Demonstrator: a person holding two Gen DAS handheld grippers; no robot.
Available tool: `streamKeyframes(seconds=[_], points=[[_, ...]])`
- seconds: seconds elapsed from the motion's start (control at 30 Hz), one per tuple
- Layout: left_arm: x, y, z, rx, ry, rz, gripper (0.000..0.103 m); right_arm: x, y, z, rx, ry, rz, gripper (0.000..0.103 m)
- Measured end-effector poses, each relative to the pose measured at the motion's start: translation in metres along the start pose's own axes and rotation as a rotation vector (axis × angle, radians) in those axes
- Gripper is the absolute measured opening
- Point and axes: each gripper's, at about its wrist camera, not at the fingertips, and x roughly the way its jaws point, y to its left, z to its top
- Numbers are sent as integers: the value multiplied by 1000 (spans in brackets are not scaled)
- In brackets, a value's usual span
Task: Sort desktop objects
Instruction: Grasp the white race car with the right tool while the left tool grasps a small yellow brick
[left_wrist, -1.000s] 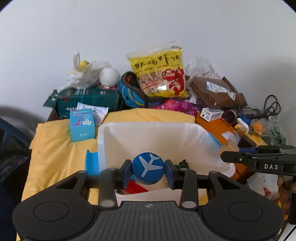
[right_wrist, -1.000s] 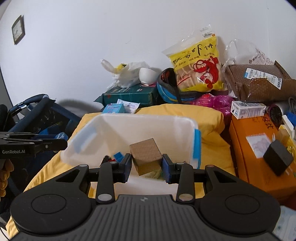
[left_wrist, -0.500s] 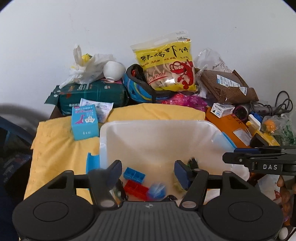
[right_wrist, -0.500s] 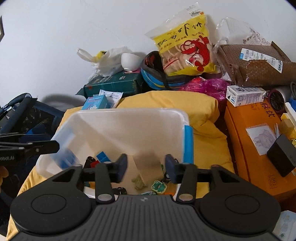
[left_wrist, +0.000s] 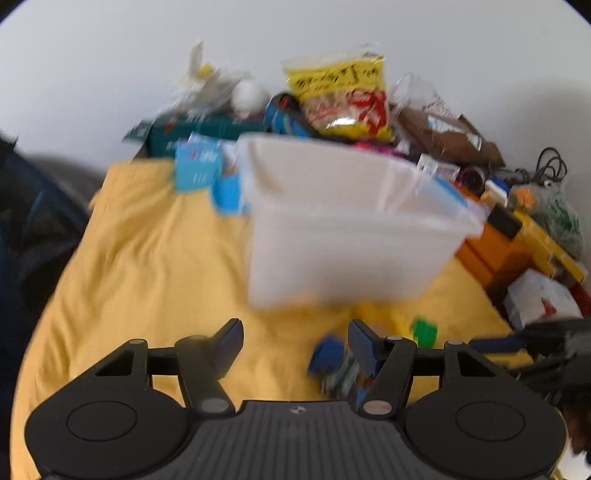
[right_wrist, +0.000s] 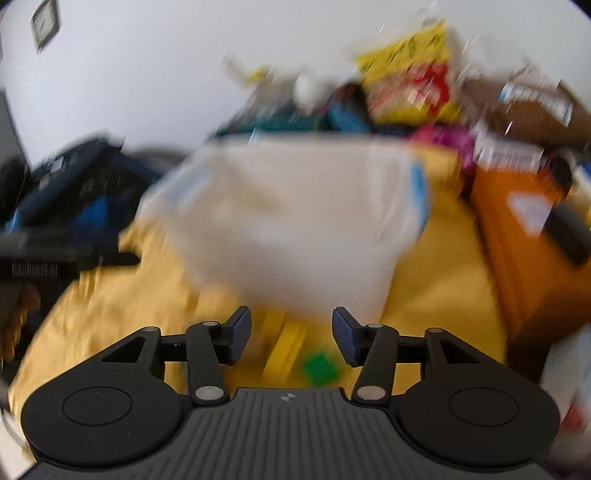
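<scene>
The picture is blurred by motion. A white translucent bin (left_wrist: 343, 229) (right_wrist: 295, 221) stands on the yellow cloth (left_wrist: 155, 280). My left gripper (left_wrist: 295, 343) hangs open in front of the bin, low over the cloth, with nothing between its fingers. A blue piece (left_wrist: 328, 356) and other small toys lie by its right finger, and a green block (left_wrist: 424, 332) lies further right. My right gripper (right_wrist: 291, 334) is opening its jaws, which press on nothing. Under it on the cloth lie yellow pieces (right_wrist: 284, 343) and the green block (right_wrist: 319, 367). Each gripper shows at the edge of the other's view.
Behind the bin are piled a yellow snack bag (left_wrist: 340, 99), a teal box (left_wrist: 192, 129), a small blue carton (left_wrist: 197, 168) and a brown parcel (left_wrist: 450, 136). Orange boxes (right_wrist: 524, 236) stand to the right. A dark blue bag (right_wrist: 77, 177) sits to the left.
The left gripper let go of the blue aeroplane disc and the right let go of the brown cube over the bin. Both have since opened, sunk and drawn back in front of it.
</scene>
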Motion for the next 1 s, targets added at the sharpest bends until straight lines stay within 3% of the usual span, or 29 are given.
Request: streamKeyframes(seconds=[0.17, 0.23, 0.43, 0.47, 0.53, 0.6, 0.9, 1.0], points=[[-9, -2, -33, 34, 31, -6, 66, 24, 37, -42, 3, 96, 14, 55], [-11, -6, -41, 76, 41, -5, 66, 30, 49, -51, 16, 110, 0, 56], [-12, -8, -57, 80, 72, -14, 66, 43, 58, -61, 43, 117, -49, 56], [-12, -9, -59, 87, 76, -16, 66, 44, 58, -60, 36, 112, -50, 54], [-12, -11, -63, 99, 78, -21, 66, 42, 54, -58, 23, 100, -27, 31], [-10, -14, -64, 96, 81, -25, 66, 38, 50, -59, 26, 93, -21, 20], [20, -55, -66, 204, 81, -104, 65, 14, 15, -77, 3, 108, -71, 18], [36, -67, -68, 228, 107, -116, 57, 8, 12, -82, -21, 119, -72, 19]])
